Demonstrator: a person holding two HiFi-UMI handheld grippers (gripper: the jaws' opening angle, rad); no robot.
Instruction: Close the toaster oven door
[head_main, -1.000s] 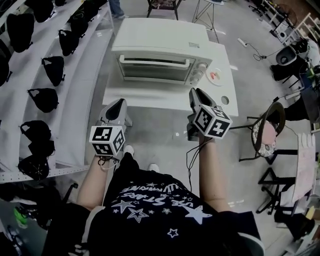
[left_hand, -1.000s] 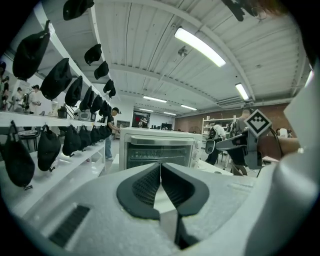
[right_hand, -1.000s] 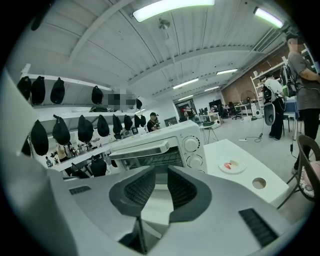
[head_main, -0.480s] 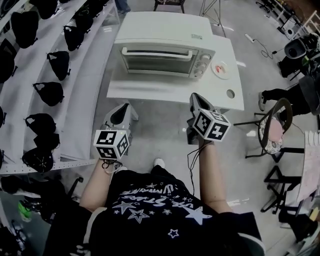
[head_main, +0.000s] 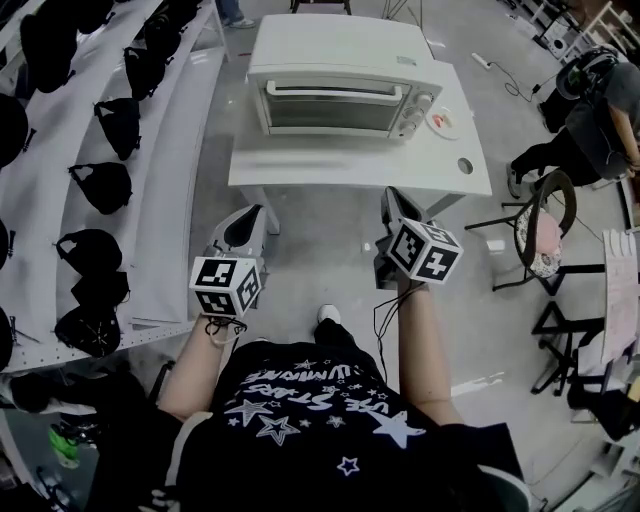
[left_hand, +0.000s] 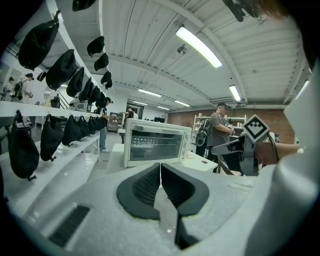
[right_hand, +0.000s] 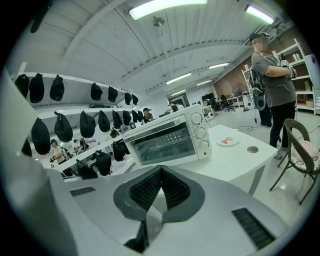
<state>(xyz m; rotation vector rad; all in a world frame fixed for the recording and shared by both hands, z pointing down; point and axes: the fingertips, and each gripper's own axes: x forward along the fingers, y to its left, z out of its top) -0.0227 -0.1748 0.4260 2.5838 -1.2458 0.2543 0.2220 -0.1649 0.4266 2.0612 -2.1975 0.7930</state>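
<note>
The white toaster oven (head_main: 340, 85) stands on a white table (head_main: 350, 170), its glass door upright and closed with the handle bar across the top. Both grippers hang over the floor in front of the table, well apart from the oven. My left gripper (head_main: 243, 215) is shut, pads together with nothing between them (left_hand: 160, 172). My right gripper (head_main: 392, 197) is shut and empty too (right_hand: 160, 175). The oven (left_hand: 155, 145) shows ahead in the left gripper view. In the right gripper view the oven (right_hand: 167, 140) shows its knobs on the right side.
A small plate (head_main: 442, 122) and a round hole (head_main: 465, 165) are on the table right of the oven. Shelves with black bags (head_main: 100, 130) run along the left. A chair (head_main: 540, 240) and a bent-over person (head_main: 590, 110) are at the right.
The table and oven have slid further away from me in the head view. Both grippers kept their places in front of my body. A person has come into view at the right.
</note>
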